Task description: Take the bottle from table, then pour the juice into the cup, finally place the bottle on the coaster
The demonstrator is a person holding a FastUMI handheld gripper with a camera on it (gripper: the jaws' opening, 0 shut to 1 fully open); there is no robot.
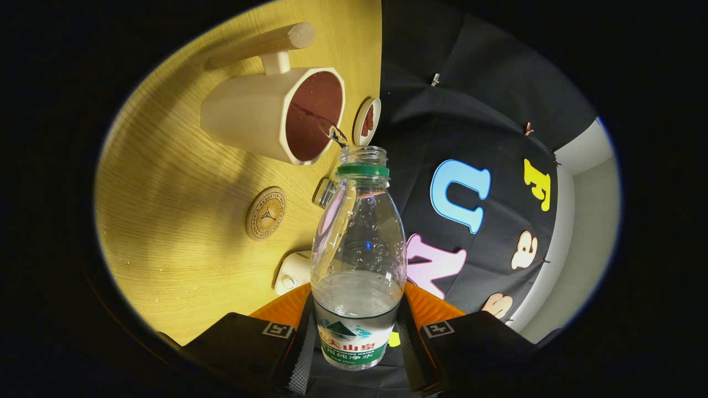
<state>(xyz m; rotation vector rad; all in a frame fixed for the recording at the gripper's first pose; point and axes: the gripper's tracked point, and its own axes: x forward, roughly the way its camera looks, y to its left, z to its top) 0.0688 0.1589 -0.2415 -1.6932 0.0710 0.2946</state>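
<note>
A clear plastic bottle (357,249) with a green neck ring and no cap sits between my fingers, and the gripper (355,345) is shut on its labelled lower part. The whole view is tipped, so the bottle leans with its open mouth at the rim of the cream cup (265,113). A thin stream runs from the mouth into the cup's brown inside. The cup has a wooden handle (265,43) and stands on the yellow wooden table (166,221). Beside the bottle's shoulder, just ahead of my fingers, the round brown coaster (265,213) lies flat on the table.
A small round lidded thing (366,120) stands at the table's edge beside the cup. A small clear item (326,192) lies by the bottle's neck, and a white object (293,272) sits close to my fingers. The table's edge runs right behind the bottle.
</note>
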